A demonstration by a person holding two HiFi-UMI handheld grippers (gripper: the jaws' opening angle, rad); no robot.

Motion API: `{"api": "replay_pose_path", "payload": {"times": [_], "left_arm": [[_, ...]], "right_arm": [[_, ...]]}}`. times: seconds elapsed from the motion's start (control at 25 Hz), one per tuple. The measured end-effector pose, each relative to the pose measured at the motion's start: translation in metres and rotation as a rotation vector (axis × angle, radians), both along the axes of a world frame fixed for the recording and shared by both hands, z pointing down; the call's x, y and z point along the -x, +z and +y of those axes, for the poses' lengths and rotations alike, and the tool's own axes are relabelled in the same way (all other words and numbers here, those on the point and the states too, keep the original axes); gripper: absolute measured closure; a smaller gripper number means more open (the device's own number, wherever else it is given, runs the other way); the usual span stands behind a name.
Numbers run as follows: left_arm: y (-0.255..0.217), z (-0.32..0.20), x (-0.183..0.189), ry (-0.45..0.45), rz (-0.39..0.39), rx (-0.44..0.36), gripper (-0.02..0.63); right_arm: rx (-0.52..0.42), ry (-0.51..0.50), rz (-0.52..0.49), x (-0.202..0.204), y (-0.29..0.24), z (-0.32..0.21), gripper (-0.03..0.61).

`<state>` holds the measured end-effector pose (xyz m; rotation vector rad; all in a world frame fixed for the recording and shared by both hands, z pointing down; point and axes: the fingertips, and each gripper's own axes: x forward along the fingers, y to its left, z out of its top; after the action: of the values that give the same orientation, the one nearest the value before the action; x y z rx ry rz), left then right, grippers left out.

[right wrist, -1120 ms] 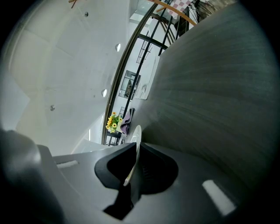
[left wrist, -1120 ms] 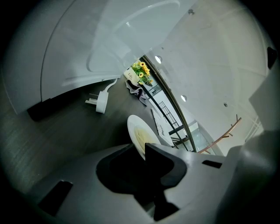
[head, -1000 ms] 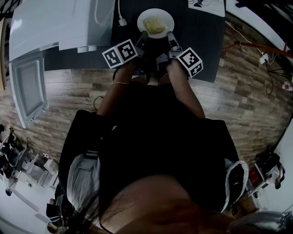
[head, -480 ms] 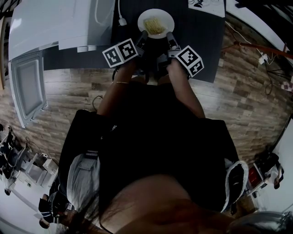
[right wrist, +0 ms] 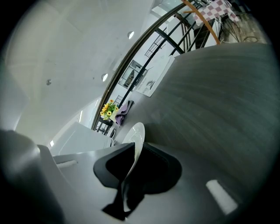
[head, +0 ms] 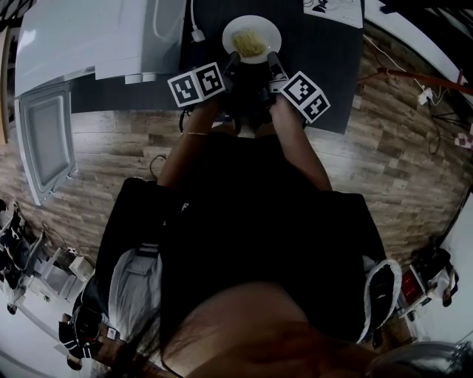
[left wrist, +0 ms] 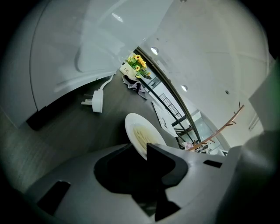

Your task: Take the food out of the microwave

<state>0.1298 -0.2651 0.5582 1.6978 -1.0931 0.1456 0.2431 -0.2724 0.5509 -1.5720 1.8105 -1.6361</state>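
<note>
A white plate [head: 251, 28] of pale yellow noodles lies on the dark table [head: 325, 66], right of the microwave [head: 96, 37]. My left gripper [head: 233, 59] is at the plate's near left rim. Its jaws have just been opening, and in the left gripper view the plate [left wrist: 139, 131] reaches into the wide gap of the left gripper [left wrist: 141, 153] without being pressed. My right gripper [head: 272, 59] is at the near right rim. Its jaws have also just been opening, and the plate's edge [right wrist: 138, 131] still runs through the narrow slot of the right gripper [right wrist: 130, 168].
The microwave's door [head: 44, 140] hangs open toward the left over the wooden floor. A white plug [head: 197, 35] and its cord lie on the table beside the plate. Papers [head: 332, 9] lie at the table's far right corner. Yellow flowers [left wrist: 138, 63] stand further back.
Both marker cubes have rolled a little. The left jaws stand wider than before. The plate and both hands stay where they were.
</note>
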Motion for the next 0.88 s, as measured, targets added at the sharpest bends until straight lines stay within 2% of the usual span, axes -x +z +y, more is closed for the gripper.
{"api": "replay_pose_path", "payload": {"times": [0.36, 0.68, 0.88], "left_arm": [[0.002, 0.005, -0.002, 0.054, -0.059, 0.005, 0.503], [0.006, 0.011, -0.003, 0.103, -0.116, 0.011, 0.491], [0.002, 0.01, -0.002, 0.104, -0.128, -0.002, 0.491]], "right_arm": [[-0.018, -0.08, 0.09, 0.003, -0.003, 0.001, 0.539], [-0.007, -0.13, 0.146, 0.005, -0.002, 0.002, 0.459], [-0.028, -0.155, 0.149, 0.01, -0.008, 0.0, 0.459]]}}
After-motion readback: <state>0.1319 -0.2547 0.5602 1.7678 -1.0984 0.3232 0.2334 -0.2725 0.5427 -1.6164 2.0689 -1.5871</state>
